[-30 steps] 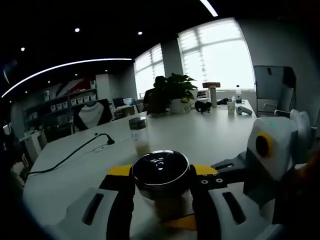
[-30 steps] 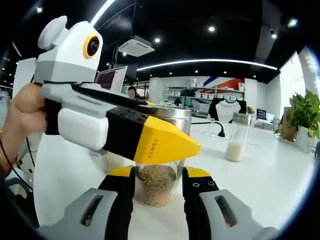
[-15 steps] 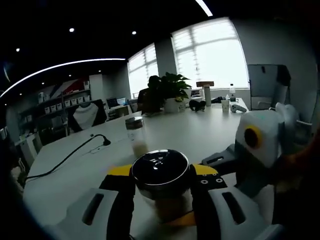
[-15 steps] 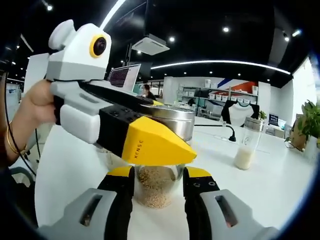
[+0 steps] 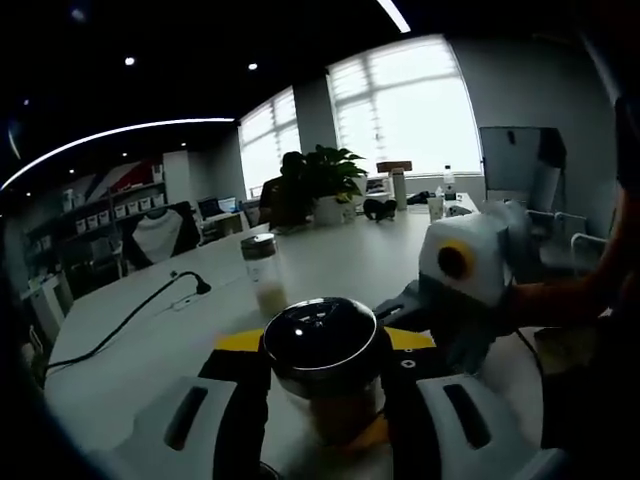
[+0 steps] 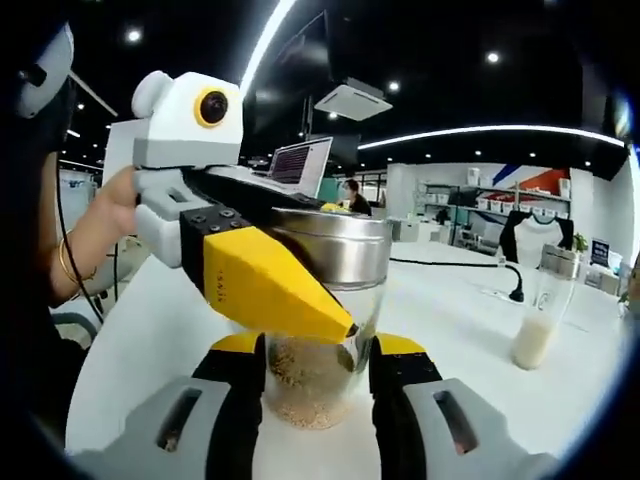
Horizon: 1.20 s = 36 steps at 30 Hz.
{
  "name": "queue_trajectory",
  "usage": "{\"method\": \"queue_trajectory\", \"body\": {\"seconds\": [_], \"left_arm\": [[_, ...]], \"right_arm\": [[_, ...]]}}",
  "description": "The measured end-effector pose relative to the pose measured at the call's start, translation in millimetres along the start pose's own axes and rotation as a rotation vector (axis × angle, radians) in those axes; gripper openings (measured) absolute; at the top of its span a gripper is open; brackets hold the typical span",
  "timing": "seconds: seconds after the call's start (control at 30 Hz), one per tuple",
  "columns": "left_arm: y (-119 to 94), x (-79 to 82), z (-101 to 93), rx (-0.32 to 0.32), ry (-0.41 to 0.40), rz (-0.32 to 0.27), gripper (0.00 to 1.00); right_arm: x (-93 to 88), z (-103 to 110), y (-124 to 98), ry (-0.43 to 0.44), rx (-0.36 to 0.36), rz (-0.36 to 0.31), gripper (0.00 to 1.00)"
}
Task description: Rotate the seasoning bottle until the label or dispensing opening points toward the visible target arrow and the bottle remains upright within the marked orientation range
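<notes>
Mid-rotation, I judge: both the left gripper (image 5: 325, 395) and right gripper (image 6: 315, 385) have their jaws clamped on the upright steel-lidded glass seasoning bottle (image 6: 322, 330) on the white bench (image 6: 470, 400), so next comes a level twist toward an arrow I cannot see.

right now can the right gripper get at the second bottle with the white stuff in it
Probably not at once: the right gripper sits around the seasoning bottle, so it must let go first. Beyond that, the table toward the second bottle looks free.
</notes>
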<state>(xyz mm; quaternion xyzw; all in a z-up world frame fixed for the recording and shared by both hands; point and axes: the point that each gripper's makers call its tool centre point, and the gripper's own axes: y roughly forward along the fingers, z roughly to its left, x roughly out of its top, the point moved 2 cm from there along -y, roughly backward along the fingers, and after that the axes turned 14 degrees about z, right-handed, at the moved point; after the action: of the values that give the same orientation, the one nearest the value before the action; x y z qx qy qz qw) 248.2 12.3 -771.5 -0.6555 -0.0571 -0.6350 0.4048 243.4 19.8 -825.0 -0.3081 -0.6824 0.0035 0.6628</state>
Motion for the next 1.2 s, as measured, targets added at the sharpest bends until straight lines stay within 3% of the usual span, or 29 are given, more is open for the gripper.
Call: {"method": "queue_trajectory", "body": {"seconds": [0.17, 0.53, 0.7, 0.87, 1.03, 1.2], "left_arm": [[0.2, 0.4, 0.4, -0.012, 0.002, 0.004, 0.45], [0.4, -1.3, 0.4, -0.013, 0.017, 0.022, 0.46], [3.9, -10.3, -1.3, 0.063, 0.079, 0.097, 0.48], [2.7, -8.2, -0.6, 0.085, 0.030, 0.082, 0.47], [-3.2, -0.6, 0.5, 0.090, -0.052, 0.012, 0.46], [-2.3, 1.8, -2.7, 0.107, -0.073, -0.013, 0.46]], "right_arm": [[2.0, 0.4, 2.5, -0.049, 0.041, 0.025, 0.41], [0.7, 1.6, 2.3, -0.009, 0.038, 0.029, 0.40], [0.4, 1.0, 2.0, 0.023, 0.005, 0.010, 0.40], [-0.3, -0.5, 0.6, 0.057, -0.083, 0.058, 0.40], [-2.3, -3.8, -2.5, 0.114, -0.192, 0.038, 0.40], [-2.0, -1.8, -3.2, 0.177, -0.268, 0.025, 0.39]]}}
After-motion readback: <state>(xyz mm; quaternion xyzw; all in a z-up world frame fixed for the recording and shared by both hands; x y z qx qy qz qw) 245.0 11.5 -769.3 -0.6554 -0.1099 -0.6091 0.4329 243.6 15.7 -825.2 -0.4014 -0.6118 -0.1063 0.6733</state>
